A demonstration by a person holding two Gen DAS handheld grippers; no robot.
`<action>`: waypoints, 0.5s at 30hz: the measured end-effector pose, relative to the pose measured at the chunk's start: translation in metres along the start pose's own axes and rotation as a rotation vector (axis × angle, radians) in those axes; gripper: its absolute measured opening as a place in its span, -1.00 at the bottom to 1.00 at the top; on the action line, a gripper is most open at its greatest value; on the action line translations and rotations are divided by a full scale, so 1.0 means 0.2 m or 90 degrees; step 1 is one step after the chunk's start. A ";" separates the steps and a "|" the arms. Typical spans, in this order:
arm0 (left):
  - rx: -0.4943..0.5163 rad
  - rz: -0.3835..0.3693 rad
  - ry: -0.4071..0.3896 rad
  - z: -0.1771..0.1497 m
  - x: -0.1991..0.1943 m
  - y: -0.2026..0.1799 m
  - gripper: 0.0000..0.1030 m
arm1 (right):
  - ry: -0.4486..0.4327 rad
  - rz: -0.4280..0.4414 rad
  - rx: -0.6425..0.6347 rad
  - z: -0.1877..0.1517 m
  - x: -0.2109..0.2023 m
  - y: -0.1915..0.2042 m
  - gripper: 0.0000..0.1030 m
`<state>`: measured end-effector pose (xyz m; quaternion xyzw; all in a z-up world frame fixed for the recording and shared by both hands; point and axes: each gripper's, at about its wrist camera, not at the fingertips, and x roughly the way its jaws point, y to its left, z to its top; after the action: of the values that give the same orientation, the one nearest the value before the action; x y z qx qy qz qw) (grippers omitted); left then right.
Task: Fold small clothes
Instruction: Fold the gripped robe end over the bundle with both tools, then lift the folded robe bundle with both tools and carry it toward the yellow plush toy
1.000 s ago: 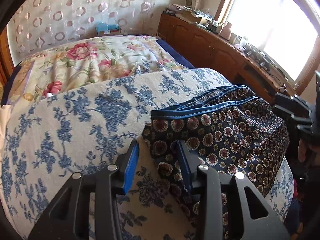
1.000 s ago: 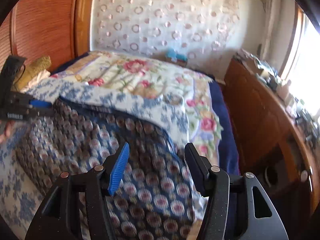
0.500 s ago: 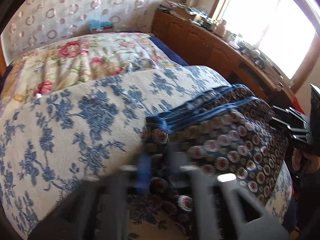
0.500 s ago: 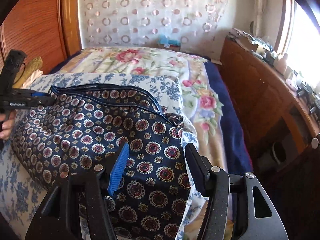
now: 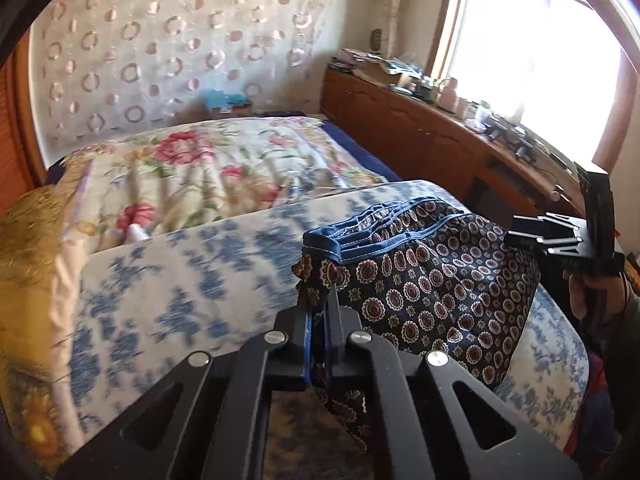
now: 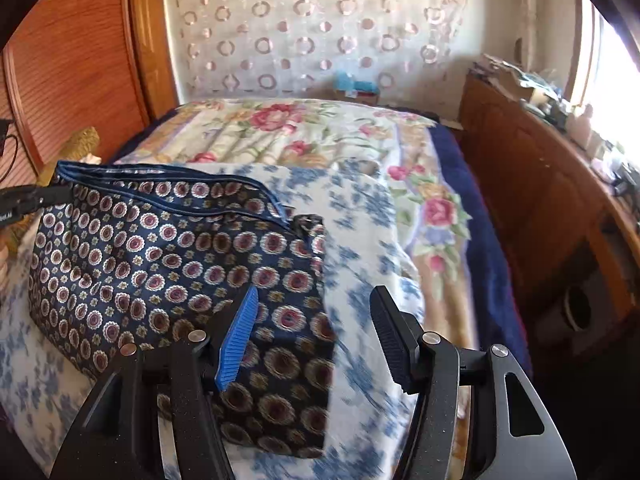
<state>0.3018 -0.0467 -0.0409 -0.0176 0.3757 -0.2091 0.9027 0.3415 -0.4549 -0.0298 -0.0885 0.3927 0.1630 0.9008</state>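
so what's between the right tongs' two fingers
In the right wrist view, the right tongs stand open: between the fingers lie a corner of the patterned shorts and the blue-flowered white cover beneath. Neither pad presses the cloth.

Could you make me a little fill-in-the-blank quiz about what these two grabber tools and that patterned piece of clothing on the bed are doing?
1. The left gripper is shut on the edge of the patterned ____.
2. The right gripper hovers over the garment with its jaws ____.
3. The garment lies on a white cloth printed with ____ flowers.
4. Daylight enters through a ____ above the wooden sideboard.

Missing words: garment; open; blue; window
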 end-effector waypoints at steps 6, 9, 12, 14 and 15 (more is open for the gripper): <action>-0.023 0.005 0.005 -0.06 0.00 0.10 -0.97 | 0.024 0.048 0.003 0.13 0.18 0.06 0.16; -0.023 0.008 0.009 -0.08 0.03 0.11 -0.96 | 0.041 0.067 0.009 0.19 0.28 0.08 0.16; -0.021 0.008 0.010 -0.09 0.04 0.11 -0.96 | 0.054 0.070 0.018 0.21 0.35 0.08 0.16; -0.022 0.007 0.011 -0.09 0.04 0.10 -0.96 | 0.060 0.076 0.025 0.21 0.38 0.08 0.16; -0.022 0.005 0.012 -0.09 0.04 0.10 -0.96 | 0.061 0.082 0.027 0.21 0.39 0.08 0.16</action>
<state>0.3025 -0.0287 -0.0635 -0.0301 0.3877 -0.1990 0.8995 0.4137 -0.4105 -0.0586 -0.0521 0.4437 0.2076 0.8702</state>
